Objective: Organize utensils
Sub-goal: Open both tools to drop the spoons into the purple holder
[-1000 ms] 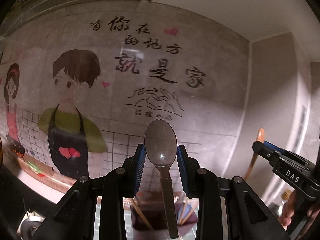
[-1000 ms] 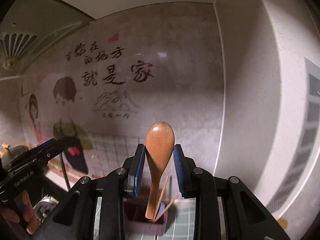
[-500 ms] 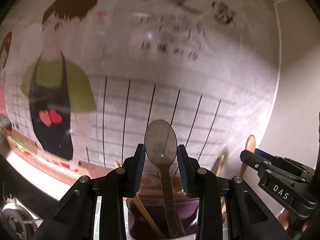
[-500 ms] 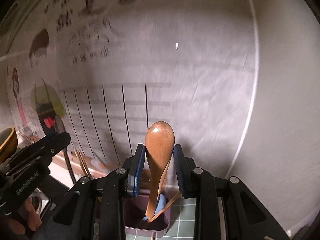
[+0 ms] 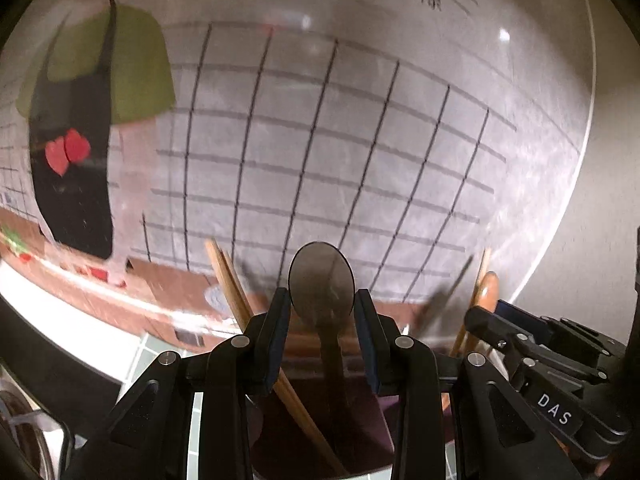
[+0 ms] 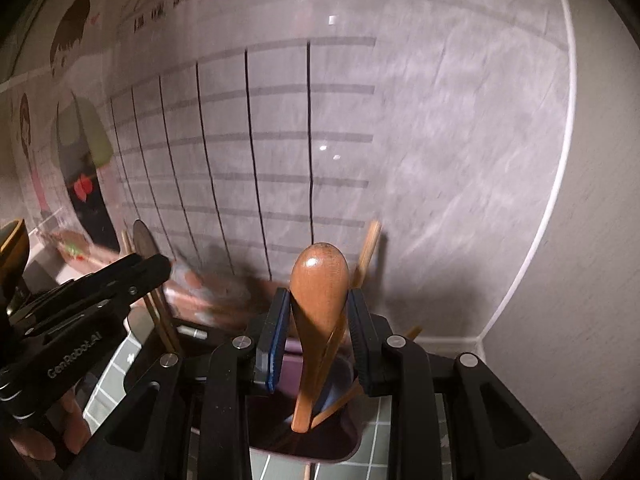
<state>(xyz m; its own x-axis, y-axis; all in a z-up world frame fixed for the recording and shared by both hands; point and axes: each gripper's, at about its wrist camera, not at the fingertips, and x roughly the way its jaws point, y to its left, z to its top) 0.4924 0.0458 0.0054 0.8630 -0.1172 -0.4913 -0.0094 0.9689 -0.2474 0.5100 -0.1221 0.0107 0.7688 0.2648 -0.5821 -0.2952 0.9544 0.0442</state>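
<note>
My left gripper (image 5: 322,322) is shut on a metal spoon (image 5: 322,286), bowl up, with its handle reaching down into a purple utensil holder (image 5: 372,432). Wooden chopsticks (image 5: 236,296) lean in that holder to the left of the spoon. My right gripper (image 6: 318,320) is shut on a wooden spoon (image 6: 318,280), bowl up, whose handle end sits inside the purple holder (image 6: 276,436) among chopsticks (image 6: 370,246). Each gripper shows in the other's view: the right gripper (image 5: 520,344) at the right edge, the left gripper (image 6: 100,288) at the left with the metal spoon (image 6: 143,240).
A wall with a grid pattern and a cartoon sticker (image 5: 92,120) stands close behind the holder. The holder rests on a grey-green tiled mat (image 6: 404,460). A side wall (image 6: 580,280) closes in on the right. A hand (image 6: 60,436) grips the left tool.
Both grippers have sunk and tipped downward toward the purple holder, carrying their spoons. The handles now reach into the holder, and the wall fills both views.
</note>
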